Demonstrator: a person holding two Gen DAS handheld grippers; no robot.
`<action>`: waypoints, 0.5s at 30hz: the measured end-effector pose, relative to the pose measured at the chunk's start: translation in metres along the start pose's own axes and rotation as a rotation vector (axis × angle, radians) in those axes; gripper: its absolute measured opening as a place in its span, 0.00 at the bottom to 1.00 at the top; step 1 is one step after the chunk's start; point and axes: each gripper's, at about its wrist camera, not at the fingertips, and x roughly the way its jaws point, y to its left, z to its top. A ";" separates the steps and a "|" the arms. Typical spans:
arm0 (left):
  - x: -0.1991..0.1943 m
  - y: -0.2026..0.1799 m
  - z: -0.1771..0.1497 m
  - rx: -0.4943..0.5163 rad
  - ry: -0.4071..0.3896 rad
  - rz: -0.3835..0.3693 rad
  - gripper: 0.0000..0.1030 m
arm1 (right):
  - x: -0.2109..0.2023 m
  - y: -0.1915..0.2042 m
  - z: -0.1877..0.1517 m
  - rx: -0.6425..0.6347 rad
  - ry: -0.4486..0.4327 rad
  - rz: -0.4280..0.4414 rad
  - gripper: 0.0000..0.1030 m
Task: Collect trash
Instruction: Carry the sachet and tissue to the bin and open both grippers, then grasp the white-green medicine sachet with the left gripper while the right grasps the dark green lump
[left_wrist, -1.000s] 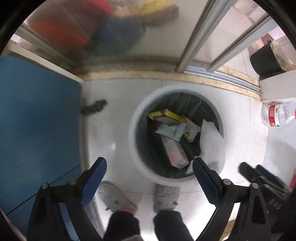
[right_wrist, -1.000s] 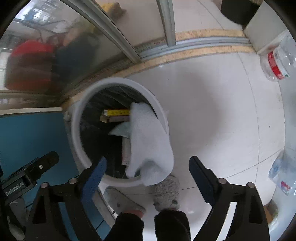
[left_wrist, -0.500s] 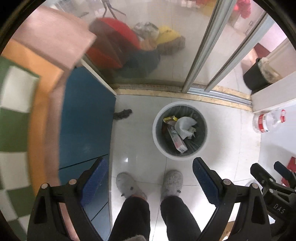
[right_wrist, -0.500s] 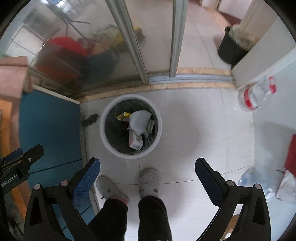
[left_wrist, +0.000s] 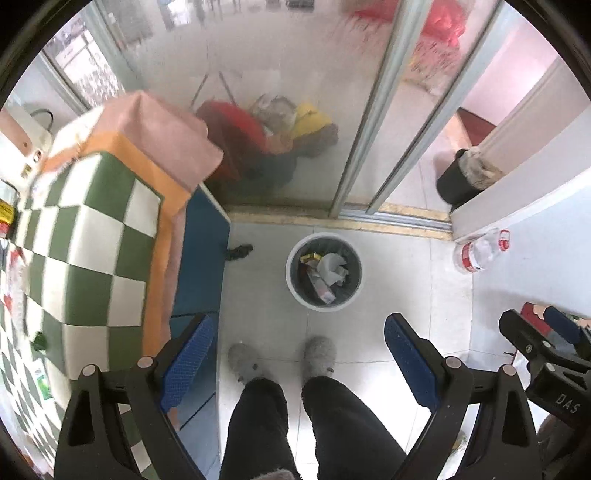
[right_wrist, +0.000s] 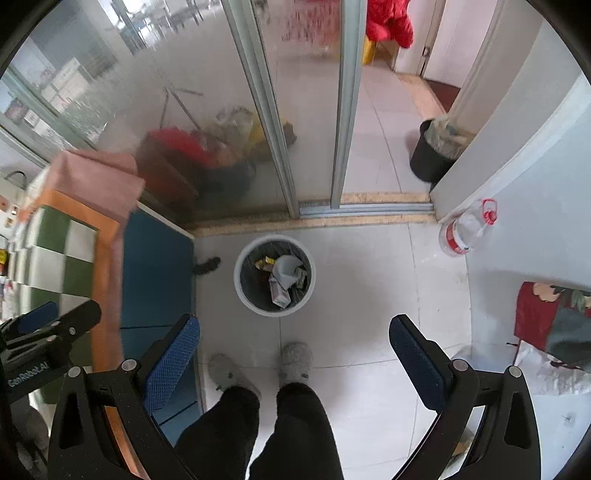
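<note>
white round bin upright on tile — crumpled paper, cartons inside

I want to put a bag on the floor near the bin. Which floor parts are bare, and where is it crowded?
Bare tile lies between the white round trash bin and the clear plastic bottle with red label, and before the bin toward the grey slippers. It is tighter left of the bin: a small dark object lies by the blue cabinet.

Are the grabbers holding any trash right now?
No. The left gripper and right gripper are both open with nothing between their fingers. The trash sits in the bin on the floor.
</note>
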 end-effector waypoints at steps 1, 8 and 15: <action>-0.009 0.000 0.000 -0.002 -0.010 -0.012 0.92 | -0.010 0.001 -0.001 -0.001 -0.007 0.000 1.00; -0.053 0.025 0.008 -0.044 -0.088 -0.052 1.00 | -0.061 0.020 0.007 -0.007 -0.023 0.085 1.00; -0.091 0.136 -0.002 -0.251 -0.172 0.033 1.00 | -0.069 0.094 0.023 -0.087 0.010 0.206 1.00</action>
